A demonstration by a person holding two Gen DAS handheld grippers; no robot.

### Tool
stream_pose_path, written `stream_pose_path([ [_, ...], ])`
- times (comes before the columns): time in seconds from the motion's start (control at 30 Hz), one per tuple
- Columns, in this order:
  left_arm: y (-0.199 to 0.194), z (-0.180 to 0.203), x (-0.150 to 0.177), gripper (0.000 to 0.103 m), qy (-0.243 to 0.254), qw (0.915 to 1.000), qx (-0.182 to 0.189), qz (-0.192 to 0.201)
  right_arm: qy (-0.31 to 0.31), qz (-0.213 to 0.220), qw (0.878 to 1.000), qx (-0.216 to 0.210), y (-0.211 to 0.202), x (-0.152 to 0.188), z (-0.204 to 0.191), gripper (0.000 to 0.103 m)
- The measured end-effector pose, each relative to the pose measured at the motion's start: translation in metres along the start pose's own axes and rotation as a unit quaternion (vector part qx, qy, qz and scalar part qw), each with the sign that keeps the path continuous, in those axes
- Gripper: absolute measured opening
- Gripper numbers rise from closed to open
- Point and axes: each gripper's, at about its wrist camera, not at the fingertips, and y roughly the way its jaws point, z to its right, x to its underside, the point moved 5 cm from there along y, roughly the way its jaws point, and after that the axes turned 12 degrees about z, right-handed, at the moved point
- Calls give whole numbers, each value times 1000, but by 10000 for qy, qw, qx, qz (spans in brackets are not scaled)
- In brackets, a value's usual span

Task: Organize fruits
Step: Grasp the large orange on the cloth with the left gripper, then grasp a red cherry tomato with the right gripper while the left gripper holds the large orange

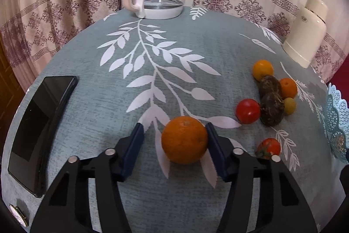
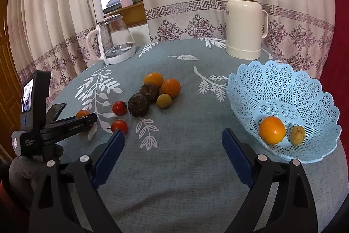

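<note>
The left gripper (image 1: pixel 174 141) is placed around a large round orange (image 1: pixel 184 139) on the grey-blue tablecloth with white leaves (image 1: pixel 152 47). Its jaws are only partly open: the one blue pad (image 1: pixel 214 145) is touching the orange, and a gap is seen at the other, so no firm grip is shown. The right gripper (image 2: pixel 173 154) is held wide open and empty over the cloth.

Near the orange, two red tomatoes (image 1: pixel 248 111), two dark rough fruits (image 1: pixel 271 109), two small oranges (image 1: pixel 262 69) and a small yellow-green fruit (image 1: pixel 289 105) are lying. Further from the orange, a light blue plastic lattice basket (image 2: pixel 283 88) is standing; an orange fruit (image 2: pixel 272 129) and a small yellowish fruit (image 2: pixel 297 135) are kept inside it.
</note>
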Motion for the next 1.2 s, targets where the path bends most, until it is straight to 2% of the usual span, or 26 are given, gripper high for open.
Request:
stream_pose_path([
  [0.17,-4,4,0,40,-12,9998,198,77,12,-148,9999,-84,9,1,-5,90],
  [0.37,-6,-2,-2,40,-222,9994,193,197,-126,-323,9992,-196,21,5,-18,90],
  [0.6,-15,-8,-6,40,-336,9983,48,478,-294,-702,9954,-578,45,11,-43,90],
  [0.77,-16,-15,-6,40,-513,9974,-32,497,-467,-905,9919,-755,61,16,-60,89],
  [0.8,-16,-17,-6,40,-555,9972,-51,492,-505,-947,9910,-797,64,17,-64,84],
  [0.83,-15,-18,-6,40,-582,9971,-66,484,-548,-981,9903,-813,67,18,-67,75],
  [0.93,-14,-20,-6,40,-628,9969,-89,473,-647,-1137,9872,-917,78,20,-77,62],
  [1.2,-12,-21,-6,40,-658,9968,-111,445,-685,-1359,9816,-1157,94,24,-94,43],
])
